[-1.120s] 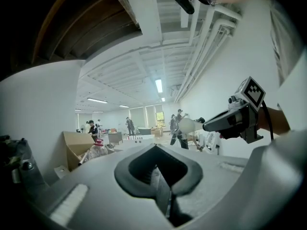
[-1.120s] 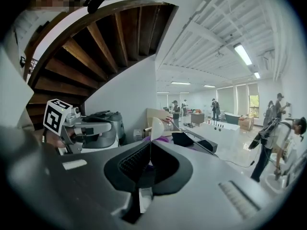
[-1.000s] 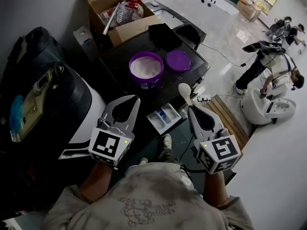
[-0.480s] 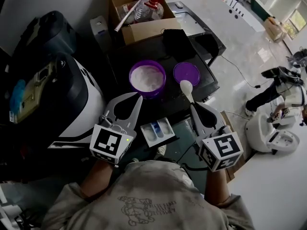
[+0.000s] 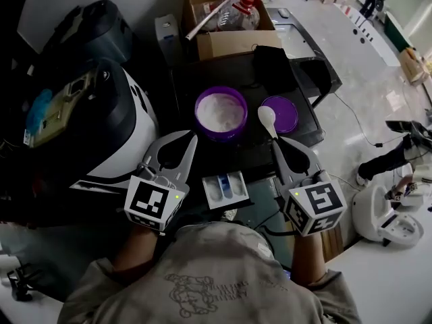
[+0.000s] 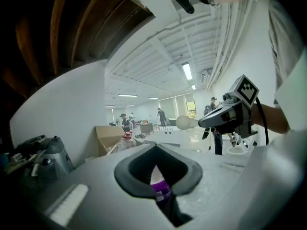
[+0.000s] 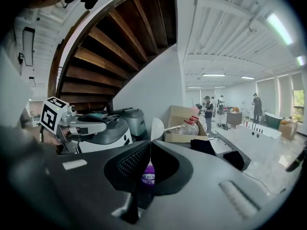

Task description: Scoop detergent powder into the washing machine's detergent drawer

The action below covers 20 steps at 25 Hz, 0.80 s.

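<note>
1. The left gripper is held over the front edge of the washing machine. Its fingers are closed tip to tip and grip nothing. In the left gripper view, only the purple tub shows through the gap behind the tips.
2. The right gripper has its fingers clamped on the handle of a white spoon. The right gripper view shows the spoon edge-on, rising straight out from between the tips.
3. The spoon's bowl points away from the person. In the head view it lies between the purple tub and the purple lid, just off the lid's left edge. Whether it carries any powder cannot be told.
4. The tub stands open on the machine's dark top and is filled with white detergent powder. The lid lies flat beside it, to the right.
5. The detergent drawer is pulled out from the machine's front, below the tub and between the two grippers. It is white, with a blue compartment in it.
6. Behind the machine sits an open cardboard box holding a clear bottle with a red cap.
7. A black-and-white appliance stands to the left of the machine.
</note>
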Motion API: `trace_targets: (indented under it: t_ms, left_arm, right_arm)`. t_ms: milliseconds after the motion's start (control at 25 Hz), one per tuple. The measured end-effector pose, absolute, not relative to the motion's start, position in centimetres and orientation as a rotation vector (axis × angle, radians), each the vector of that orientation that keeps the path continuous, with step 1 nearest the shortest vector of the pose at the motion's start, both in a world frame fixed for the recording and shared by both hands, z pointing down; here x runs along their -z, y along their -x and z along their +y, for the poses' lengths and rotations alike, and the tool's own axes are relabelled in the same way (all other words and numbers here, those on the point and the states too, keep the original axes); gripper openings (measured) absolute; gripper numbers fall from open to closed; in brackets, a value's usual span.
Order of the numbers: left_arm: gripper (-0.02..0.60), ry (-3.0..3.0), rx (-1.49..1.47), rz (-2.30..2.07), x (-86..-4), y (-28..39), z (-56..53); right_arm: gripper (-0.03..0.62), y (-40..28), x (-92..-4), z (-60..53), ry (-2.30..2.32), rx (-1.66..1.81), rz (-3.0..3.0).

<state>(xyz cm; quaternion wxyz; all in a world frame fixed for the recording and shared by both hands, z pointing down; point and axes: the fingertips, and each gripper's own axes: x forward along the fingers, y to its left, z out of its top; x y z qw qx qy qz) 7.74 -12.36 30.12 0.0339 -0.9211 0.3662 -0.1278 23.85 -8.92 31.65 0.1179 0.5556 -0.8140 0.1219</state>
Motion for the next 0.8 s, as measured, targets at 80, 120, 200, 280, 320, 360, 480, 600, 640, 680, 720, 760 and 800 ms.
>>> trace_targets:
  t_ms: [80,120,200,280,320,360,480,600,640,680,720,760,800]
  left_arm:
    - [0.0,2.827,0.409,1.159,-30.1,-7.1,-12.5]
    - [0.0,2.828,0.424,1.178,-30.2,-6.7,-12.6]
    - [0.0,2.825,0.428,1.193,-30.0,-6.1,-12.6]
    - [0.0,2.825,0.398,1.188,-29.6,-5.7,-12.9]
    - [0.0,2.828,0.39,1.185,-29.4,-5.5,-13.0]
    - [0.0,2.831,0.385,1.182,-29.4,-5.2,-13.2]
    - [0.0,2.834,0.38,1.167,-29.4,-4.5,-13.6]
    - [0.0,2.833,0.376,1.152,-29.4,-4.1,-14.2]
    - [0.0,2.838,0.374,1.152,-29.4,-4.0,-14.3]
    - [0.0,2.842,0.37,1.151,-29.4,-3.9,-14.5]
    - [0.0,2.846,0.364,1.149,-29.4,-3.8,-14.6]
    - [0.0,2.851,0.361,1.147,-29.4,-3.7,-14.8]
    - [0.0,2.856,0.361,1.147,-29.5,-3.6,-15.0]
  right_arm:
    - [0.034,-23.4,-31.6,-9.3,-1.607,-0.355,-2.393]
    - [0.034,-23.2,-31.6,-9.5,-1.599,-0.355,-2.397]
    - [0.034,-22.8,-31.7,-9.7,-1.584,-0.361,-2.399]
    - [0.034,-22.3,-31.7,-9.9,-1.575,-0.366,-2.393]
    - [0.034,-22.1,-31.7,-10.0,-1.574,-0.368,-2.389]
    - [0.034,-21.8,-31.8,-10.1,-1.574,-0.371,-2.385]
    - [0.034,-21.0,-31.9,-10.4,-1.57,-0.382,-2.374]
    - [0.034,-20.4,-32.1,-10.8,-1.556,-0.385,-2.356]
    - [0.034,-20.2,-32.3,-11.0,-1.551,-0.385,-2.348]
    - [0.034,-20.0,-32.4,-11.1,-1.543,-0.385,-2.34]
    - [0.034,-19.8,-32.6,-11.3,-1.533,-0.385,-2.331]
    - [0.034,-19.6,-32.8,-11.5,-1.519,-0.387,-2.323]
    - [0.034,-19.2,-32.9,-11.8,-1.501,-0.389,-2.317]
